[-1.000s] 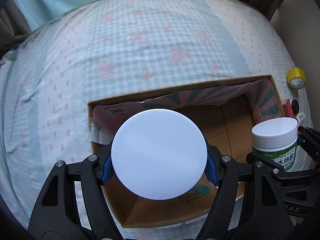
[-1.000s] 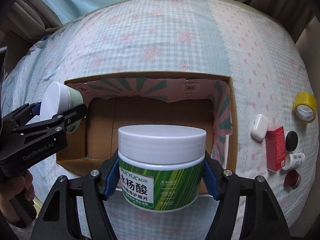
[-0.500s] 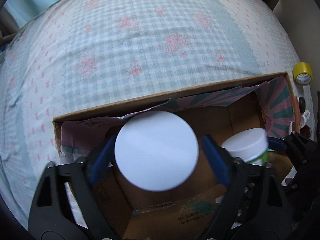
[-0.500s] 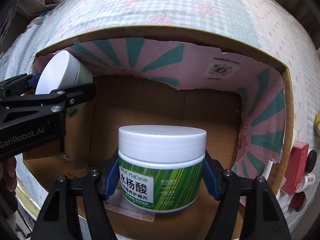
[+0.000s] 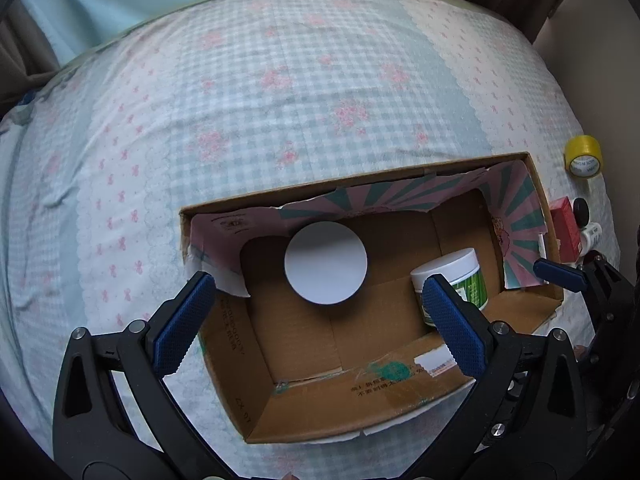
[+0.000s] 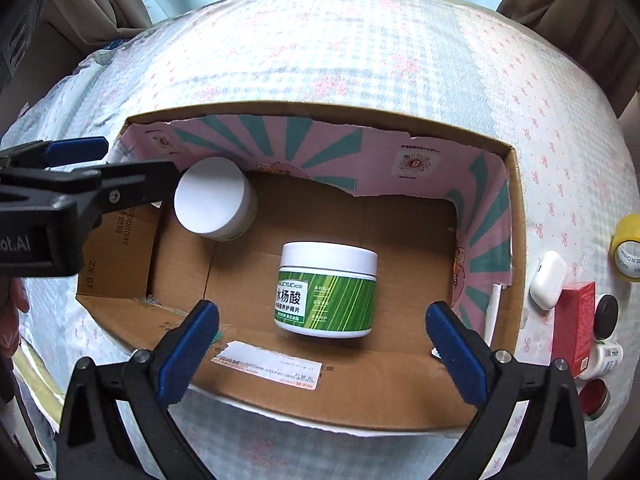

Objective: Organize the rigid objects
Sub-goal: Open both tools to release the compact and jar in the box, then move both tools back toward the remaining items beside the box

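Both grippers have jaws spread wide, nothing between the pads.

Left gripper (image 5: 320, 322): hangs over the cardboard box (image 5: 256, 412). White-lidded jar (image 5: 325, 263) stands on the box floor just ahead of the jaws, about centred between them, clear of both pads. Only its round lid shows from this wrist.

Right gripper (image 6: 322, 350): jaws straddle the near wall of the cardboard box (image 6: 400, 384). Green-labelled jar (image 6: 327, 290) sits upright on the box floor ahead of the jaws, between the two pads' lines, touching neither. In the left wrist view the same green-labelled jar (image 5: 460, 276) sits just past the left gripper's right pad, partly hidden by it.

From the right wrist, the white-lidded jar (image 6: 214, 204) is ahead and left of the jaws, near the far-left corner of the box, right beside the left gripper's black finger.

Outside the box, right of the right jaws on the checked bedsheet (image 6: 360, 48): white earbud case (image 6: 548, 279), red carton (image 6: 576, 328), yellow tape roll (image 6: 626, 248), a few small dark caps (image 6: 606, 316).
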`<action>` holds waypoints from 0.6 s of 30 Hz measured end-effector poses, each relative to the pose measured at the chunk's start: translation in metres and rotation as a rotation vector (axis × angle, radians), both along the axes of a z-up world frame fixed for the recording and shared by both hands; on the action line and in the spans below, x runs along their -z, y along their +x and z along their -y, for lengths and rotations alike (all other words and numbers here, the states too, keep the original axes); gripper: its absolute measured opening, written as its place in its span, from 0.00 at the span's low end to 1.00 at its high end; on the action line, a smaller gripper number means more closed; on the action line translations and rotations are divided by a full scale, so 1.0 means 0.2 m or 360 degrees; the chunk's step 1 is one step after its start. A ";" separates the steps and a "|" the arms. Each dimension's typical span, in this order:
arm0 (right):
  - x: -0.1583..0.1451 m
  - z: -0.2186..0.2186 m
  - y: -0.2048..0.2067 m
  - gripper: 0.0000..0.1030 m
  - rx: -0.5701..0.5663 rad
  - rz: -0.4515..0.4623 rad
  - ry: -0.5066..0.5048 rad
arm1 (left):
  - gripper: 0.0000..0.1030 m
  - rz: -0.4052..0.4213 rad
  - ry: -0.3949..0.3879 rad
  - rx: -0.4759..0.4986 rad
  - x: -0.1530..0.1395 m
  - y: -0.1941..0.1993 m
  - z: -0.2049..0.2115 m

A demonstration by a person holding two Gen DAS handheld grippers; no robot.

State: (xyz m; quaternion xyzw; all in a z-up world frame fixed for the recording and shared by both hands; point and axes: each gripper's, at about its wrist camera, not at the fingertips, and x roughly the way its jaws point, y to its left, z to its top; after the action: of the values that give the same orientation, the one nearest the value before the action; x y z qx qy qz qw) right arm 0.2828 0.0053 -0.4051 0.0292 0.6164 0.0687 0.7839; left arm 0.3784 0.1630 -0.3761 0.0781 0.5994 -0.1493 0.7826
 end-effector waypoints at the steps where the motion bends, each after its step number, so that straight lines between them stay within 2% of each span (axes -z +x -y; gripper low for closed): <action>1: -0.03 0.00 -0.02 1.00 0.0006 0.0009 0.0000 | 1.00 0.0008 0.0000 -0.0005 -0.02 -0.02 -0.01; 6: -0.18 0.00 -0.02 1.00 0.0019 0.0055 -0.0045 | 1.00 0.0067 -0.0014 -0.0047 -0.17 -0.10 -0.07; 11: -0.36 0.00 -0.11 1.00 0.0021 0.0086 -0.0078 | 1.00 0.0143 -0.0052 -0.0054 -0.36 -0.23 -0.11; 18: -0.65 0.05 -0.29 1.00 0.0153 0.0167 -0.0020 | 1.00 0.0264 -0.0085 -0.0122 -0.62 -0.44 -0.15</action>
State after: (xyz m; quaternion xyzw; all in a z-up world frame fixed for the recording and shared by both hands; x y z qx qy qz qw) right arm 0.2256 -0.0049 -0.2744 0.0501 0.5728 0.0285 0.8177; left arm 0.2906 0.1934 -0.2512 0.0461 0.5310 -0.1281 0.8364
